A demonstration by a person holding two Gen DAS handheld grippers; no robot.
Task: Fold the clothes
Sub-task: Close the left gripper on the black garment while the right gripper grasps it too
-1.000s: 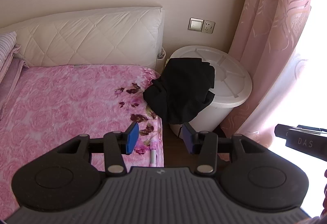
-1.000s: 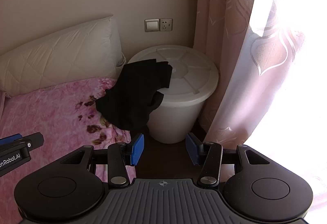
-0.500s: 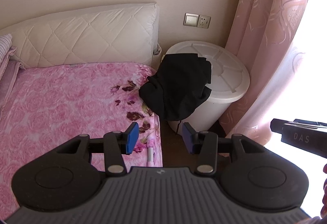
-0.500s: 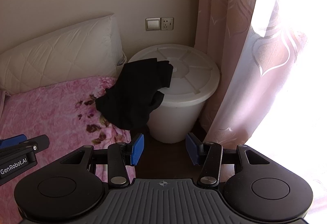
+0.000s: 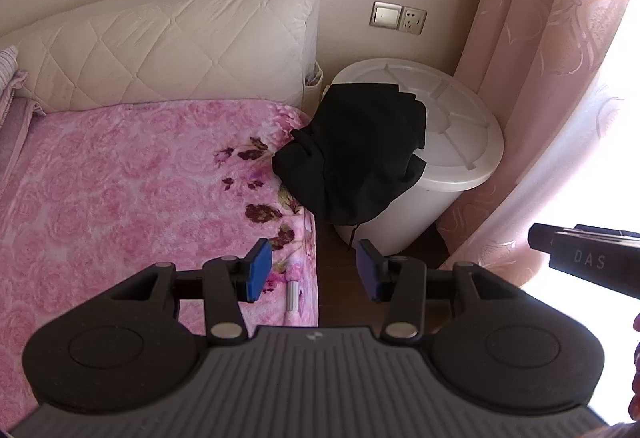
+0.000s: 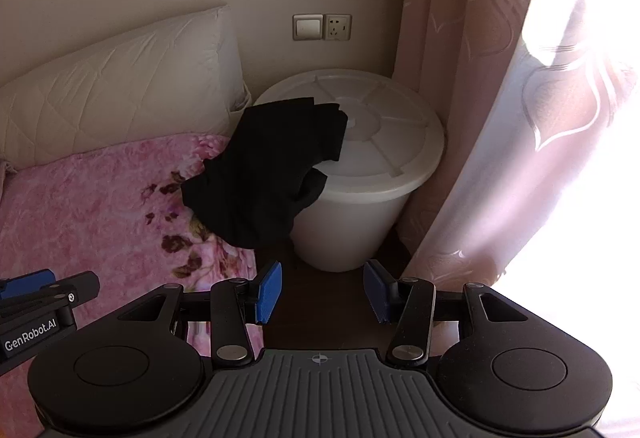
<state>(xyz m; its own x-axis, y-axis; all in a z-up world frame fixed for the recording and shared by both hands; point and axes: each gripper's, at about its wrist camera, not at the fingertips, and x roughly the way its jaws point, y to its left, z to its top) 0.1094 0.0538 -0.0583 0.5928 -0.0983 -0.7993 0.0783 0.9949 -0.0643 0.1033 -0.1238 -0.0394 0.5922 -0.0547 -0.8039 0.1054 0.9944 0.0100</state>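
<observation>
A crumpled black garment (image 5: 352, 150) lies draped over the edge of a white lidded bin (image 5: 452, 142) and the corner of the pink floral bed (image 5: 120, 198). It also shows in the right wrist view (image 6: 268, 174). My left gripper (image 5: 314, 270) is open and empty, held short of the garment above the bed corner. My right gripper (image 6: 322, 292) is open and empty, held over the dark floor in front of the bin (image 6: 384, 158).
A quilted white headboard (image 5: 168, 42) stands behind the bed. Pink curtains (image 5: 540, 78) hang right of the bin with bright window light. A wall switch and socket (image 5: 398, 17) sit above the bin. A narrow dark floor gap (image 5: 336, 286) runs between bed and bin.
Both grippers have drifted slightly; the garment and bin sit a little to the left in the left wrist view. Both stay open and empty. The garment has not moved.
</observation>
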